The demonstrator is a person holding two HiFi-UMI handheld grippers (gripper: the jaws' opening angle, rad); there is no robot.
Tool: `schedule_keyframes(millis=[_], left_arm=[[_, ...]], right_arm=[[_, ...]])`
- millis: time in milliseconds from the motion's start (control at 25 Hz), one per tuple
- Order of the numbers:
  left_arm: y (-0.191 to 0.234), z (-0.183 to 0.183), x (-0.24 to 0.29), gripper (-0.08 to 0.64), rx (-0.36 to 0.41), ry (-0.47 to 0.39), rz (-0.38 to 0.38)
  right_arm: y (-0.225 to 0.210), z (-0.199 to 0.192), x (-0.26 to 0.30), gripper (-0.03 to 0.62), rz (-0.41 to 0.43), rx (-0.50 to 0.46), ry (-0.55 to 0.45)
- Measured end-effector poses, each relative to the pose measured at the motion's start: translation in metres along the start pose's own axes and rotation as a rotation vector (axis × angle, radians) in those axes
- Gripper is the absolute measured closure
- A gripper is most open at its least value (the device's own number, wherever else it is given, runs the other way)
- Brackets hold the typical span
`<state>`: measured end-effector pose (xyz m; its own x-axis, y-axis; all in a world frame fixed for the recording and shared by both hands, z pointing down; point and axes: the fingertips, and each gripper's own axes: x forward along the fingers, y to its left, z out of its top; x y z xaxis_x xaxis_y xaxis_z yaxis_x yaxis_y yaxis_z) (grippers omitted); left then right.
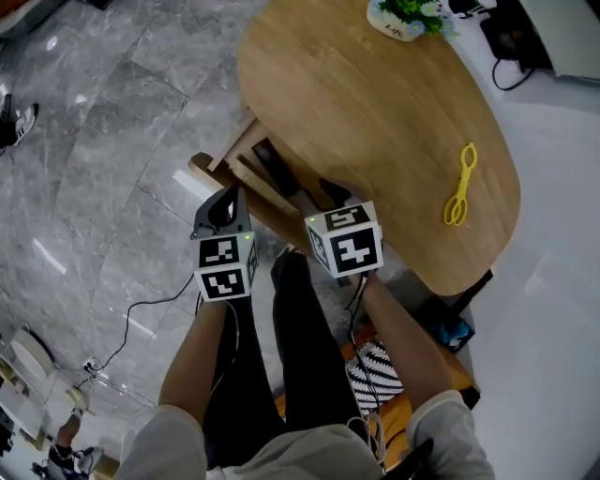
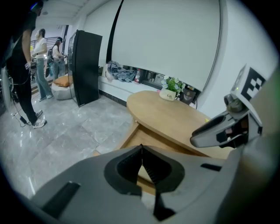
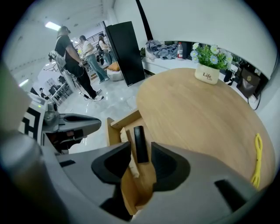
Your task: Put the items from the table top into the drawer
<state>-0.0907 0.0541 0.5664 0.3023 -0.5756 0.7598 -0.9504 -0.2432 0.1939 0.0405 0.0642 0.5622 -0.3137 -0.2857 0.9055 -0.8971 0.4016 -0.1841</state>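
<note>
A drawer stands pulled out from under the round wooden table. A black bar-shaped item lies inside it, also seen from the head view. My right gripper hangs open just above that bar, its pads clear of it. My left gripper is shut with nothing in it and hovers over the drawer's outer corner, left of the right gripper. Yellow tongs lie on the table's right side, also visible in the right gripper view.
A white pot with a plant stands at the table's far edge. Dark gear and cables lie beyond it. A cable runs across the grey floor. People and a black cabinet are across the room.
</note>
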Motion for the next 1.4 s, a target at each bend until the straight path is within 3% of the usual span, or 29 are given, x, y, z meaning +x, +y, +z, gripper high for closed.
schedule_keyframes(millis=[280, 640, 840, 1400], left_arm=[[-0.064, 0.019, 0.022, 0.551, 0.067, 0.020, -0.089], [-0.191, 0.029, 0.052, 0.551, 0.205, 0.036, -0.246], [-0.248, 0.026, 0.067, 0.549, 0.237, 0.045, -0.303], [-0.336, 0.013, 0.110, 0.551, 0.308, 0.087, -0.354]], right_arm=[[-0.058, -0.024, -0.035, 0.454, -0.067, 0.106, -0.023], [-0.163, -0.075, -0.089, 0.454, -0.182, 0.288, -0.067], [-0.218, -0.106, -0.118, 0.454, -0.252, 0.365, -0.081], [-0.310, -0.176, -0.138, 0.454, -0.316, 0.513, -0.080]])
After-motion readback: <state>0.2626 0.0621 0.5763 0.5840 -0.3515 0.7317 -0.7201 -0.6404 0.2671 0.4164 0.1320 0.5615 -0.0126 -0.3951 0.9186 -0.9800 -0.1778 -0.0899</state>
